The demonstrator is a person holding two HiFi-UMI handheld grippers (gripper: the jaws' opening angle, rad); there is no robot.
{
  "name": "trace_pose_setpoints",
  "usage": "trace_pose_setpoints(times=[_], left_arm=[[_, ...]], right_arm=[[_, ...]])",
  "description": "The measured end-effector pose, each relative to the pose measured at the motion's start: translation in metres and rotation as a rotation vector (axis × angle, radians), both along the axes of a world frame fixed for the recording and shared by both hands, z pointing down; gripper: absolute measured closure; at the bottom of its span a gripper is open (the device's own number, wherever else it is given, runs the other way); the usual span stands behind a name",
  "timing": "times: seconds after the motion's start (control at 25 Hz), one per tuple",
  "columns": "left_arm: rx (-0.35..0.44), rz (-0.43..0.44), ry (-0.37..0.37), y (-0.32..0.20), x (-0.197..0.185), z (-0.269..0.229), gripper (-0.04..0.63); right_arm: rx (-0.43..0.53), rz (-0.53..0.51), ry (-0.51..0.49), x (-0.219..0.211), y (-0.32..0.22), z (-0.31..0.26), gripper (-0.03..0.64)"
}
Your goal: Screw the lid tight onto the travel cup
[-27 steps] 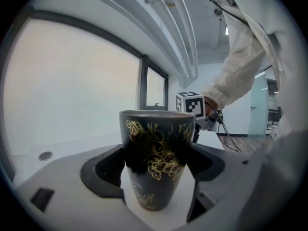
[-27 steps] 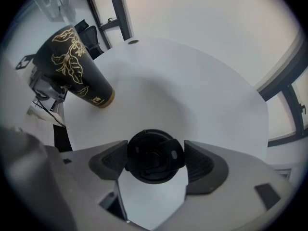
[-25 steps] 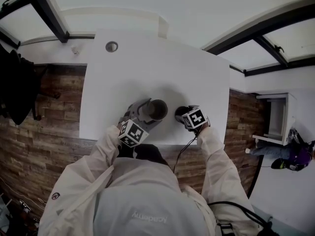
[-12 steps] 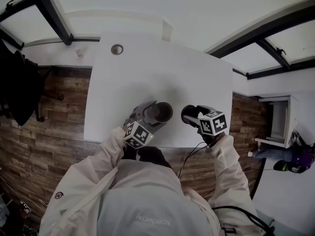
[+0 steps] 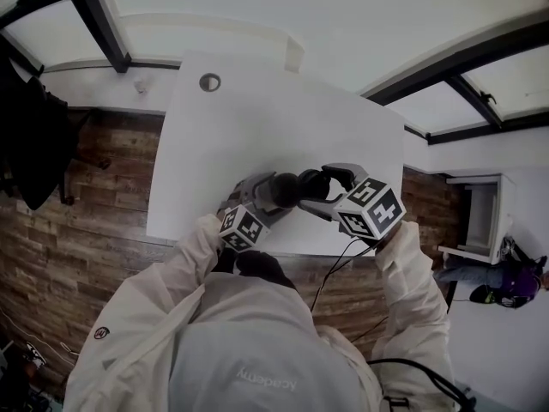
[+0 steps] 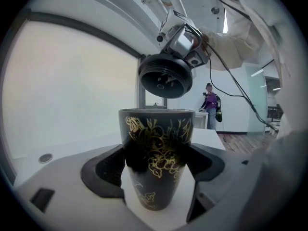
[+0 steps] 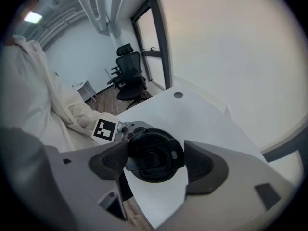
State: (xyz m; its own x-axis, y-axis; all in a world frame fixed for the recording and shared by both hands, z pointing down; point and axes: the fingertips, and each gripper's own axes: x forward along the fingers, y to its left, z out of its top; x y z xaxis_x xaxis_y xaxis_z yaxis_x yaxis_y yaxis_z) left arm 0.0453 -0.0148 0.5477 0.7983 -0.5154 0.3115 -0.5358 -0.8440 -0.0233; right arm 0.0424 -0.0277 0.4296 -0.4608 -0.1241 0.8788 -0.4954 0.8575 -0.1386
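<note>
**Lid approach.** The left gripper (image 6: 157,170), fingers clenched on the travel cup (image 6: 156,129), keeps it upright near the front edge of the white worktop (image 5: 257,118). The right gripper (image 7: 156,162), fingers grasping the lid (image 6: 166,76), holds it tilted above the open rim, apart from it. Good practice: level the lid, centre it, lower squarely, then twist. Surroundings: wood-plank floor (image 5: 94,187), dark-framed glazing, office chair (image 7: 127,76).

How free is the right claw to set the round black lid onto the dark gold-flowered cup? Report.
Probably yes: the right claw holds the round black lid above the dark gold-flowered cup, clear of its open rim, nothing between. The left claw grips only the cup's sides.
</note>
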Motion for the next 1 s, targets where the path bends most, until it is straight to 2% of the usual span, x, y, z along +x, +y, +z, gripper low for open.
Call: trace_pose_setpoints(times=[0.2, 0.36, 0.6, 1.0], left_arm=[[-0.006, 0.000, 0.002, 0.003, 0.001, 0.000, 0.195], [-0.003, 0.000, 0.006, 0.002, 0.001, 0.000, 0.195], [-0.002, -0.005, 0.011, 0.003, -0.001, 0.000, 0.196], [-0.001, -0.014, 0.016, 0.003, -0.002, 0.000, 0.195]], right_arm=[[-0.010, -0.224, 0.148, -0.031, 0.014, 0.019, 0.234], [-0.012, -0.328, 0.244, -0.039, 0.016, 0.030, 0.234], [-0.021, -0.406, 0.306, -0.050, 0.020, 0.039, 0.235], [-0.020, -0.443, 0.357, -0.051, 0.021, 0.049, 0.235]])
